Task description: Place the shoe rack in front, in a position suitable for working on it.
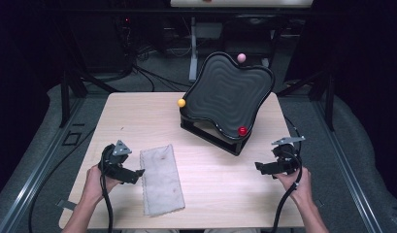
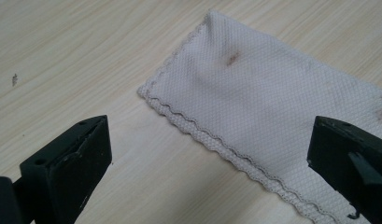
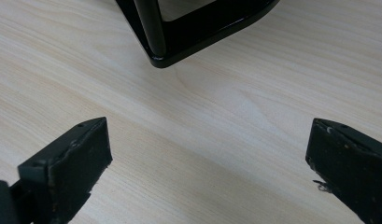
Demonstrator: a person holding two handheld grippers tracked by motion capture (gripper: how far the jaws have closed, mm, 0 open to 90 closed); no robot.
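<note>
high view: cloth flat at lower left centre of table, left gripper just beside it, likely lined up for a pick
left gripper view: jaws spread, empty
right gripper view: right gripper spread over bare wood, idle

It looked like a lab, probably: a lone wooden table stood among dark metal framing, with cables trailing across the grey floor.
</note>
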